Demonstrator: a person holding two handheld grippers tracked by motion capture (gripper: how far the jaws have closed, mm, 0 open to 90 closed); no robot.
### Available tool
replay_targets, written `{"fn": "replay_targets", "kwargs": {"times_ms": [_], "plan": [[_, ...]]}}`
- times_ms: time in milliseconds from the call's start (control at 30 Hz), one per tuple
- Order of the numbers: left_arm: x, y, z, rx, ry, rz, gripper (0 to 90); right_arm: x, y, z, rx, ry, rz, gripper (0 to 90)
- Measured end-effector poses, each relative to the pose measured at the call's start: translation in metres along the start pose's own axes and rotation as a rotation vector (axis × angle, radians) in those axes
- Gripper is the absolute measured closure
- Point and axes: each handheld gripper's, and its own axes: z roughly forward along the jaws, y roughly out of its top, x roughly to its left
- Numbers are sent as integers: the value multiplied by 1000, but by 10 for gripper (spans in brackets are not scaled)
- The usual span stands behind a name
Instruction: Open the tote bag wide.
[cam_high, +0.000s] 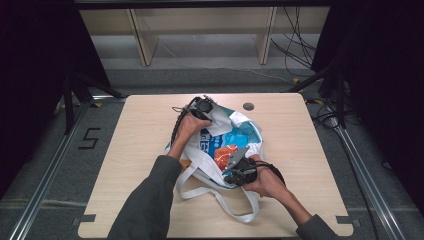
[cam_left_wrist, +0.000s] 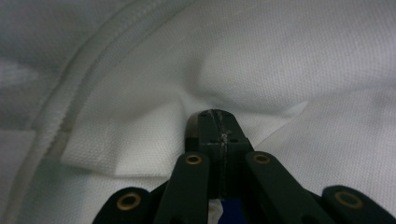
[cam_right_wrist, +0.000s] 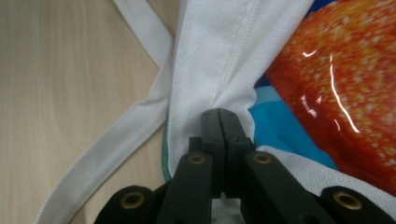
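A white cloth tote bag with a teal lining lies in the middle of the table, its mouth pulled apart. Inside it lies a blue and orange snack packet, its glossy orange print close up in the right gripper view. My left gripper sits at the bag's far rim, shut on a fold of the white cloth. My right gripper is at the near rim, shut on the bag's stitched hem. The bag's long white straps trail toward the table's front edge.
The pale wooden table has a round cable hole behind the bag. Beyond the far edge stand a wooden frame and loose cables on the floor. Dark curtains close in both sides.
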Motion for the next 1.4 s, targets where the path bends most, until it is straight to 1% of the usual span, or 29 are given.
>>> {"fn": "replay_targets", "kwargs": {"times_ms": [133, 167, 200, 233, 267, 300, 367, 433, 467, 500, 533, 567, 600, 633, 733, 767, 900, 933, 967, 1000, 1067, 1100, 1133, 1200, 1267, 1300, 1333, 1367, 1400], "plan": [[0, -13, -22, -63, -56, 4, 862, -10, 4, -33, -158, -52, 45, 900], [-2, -20, -34, -63, -88, 29, 857, -19, 6, -52, -234, -125, 83, 900], [-2, -20, -34, -63, -88, 29, 852, -19, 6, -52, -234, -125, 83, 900], [-3, -23, -40, -48, -106, 47, 852, -25, 7, -58, -253, -161, 88, 900], [-4, -27, -43, -38, -102, 62, 836, -34, 8, -66, -239, -230, 108, 900], [-3, -31, -48, -15, -78, 82, 836, -34, 8, -66, -239, -230, 108, 900], [6, -47, -54, 41, -8, 123, 838, -48, 1, -61, -162, -289, 152, 900], [15, -55, -55, 66, 6, 129, 847, -51, -3, -57, -137, -301, 165, 900], [25, -65, -53, 63, -10, 87, 891, -54, -17, -50, -109, -313, 181, 900], [36, -75, -50, 57, -16, 40, 891, -54, -17, -50, -109, -313, 181, 900], [45, -84, -47, 39, -5, -1, 893, -53, -25, -46, -67, -340, 193, 900], [52, -91, -46, -9, -43, -65, 894, -55, -34, -40, -38, -337, 202, 900], [54, -94, -45, -34, -57, -77, 895, -56, -47, -32, -71, -306, 251, 900], [54, -94, -45, -34, -57, -77, 895, -56, -47, -32, -71, -306, 251, 900], [46, -87, -48, 4, -14, -21, 892, -57, -42, -34, -39, -319, 227, 900], [46, -87, -48, 4, -14, -21, 876, -56, -39, -37, -46, -316, 248, 900], [38, -81, -63, -71, -96, -48, 849, -52, -31, -57, -103, -355, 220, 900], [29, -76, -69, -129, -144, -44, 847, -49, -24, -70, -155, -351, 195, 900], [22, -74, -70, -140, -159, -27, 843, -48, -20, -72, -188, -343, 189, 900], [22, -74, -70, -140, -159, -27, 833, -48, -20, -72, -188, -343, 189, 900], [-3, -70, -68, -125, -201, 43, 830, -52, -7, -70, -268, -322, 161, 900], [-3, -70, -68, -125, -201, 43, 836, -52, -7, -70, -268, -322, 161, 900], [-14, -72, -67, -67, -217, 98, 833, -60, 7, -65, -293, -312, 157, 900], [-18, -74, -66, -57, -230, 102, 832, -67, 15, -62, -295, -311, 140, 900], [-20, -82, -65, -8, -232, 133, 838, -87, 40, -50, -277, -301, 137, 900], [-20, -82, -65, -8, -232, 133, 839, -87, 40, -50, -277, -301, 137, 900], [-20, -84, -64, -8, -234, 128, 840, -101, 53, -38, -251, -274, 137, 900], [-20, -87, -64, -6, -237, 128, 840, -101, 53, -38, -251, -274, 137, 900], [-20, -89, -64, 0, -244, 128, 850, -113, 61, -24, -168, -298, 135, 900]]}}
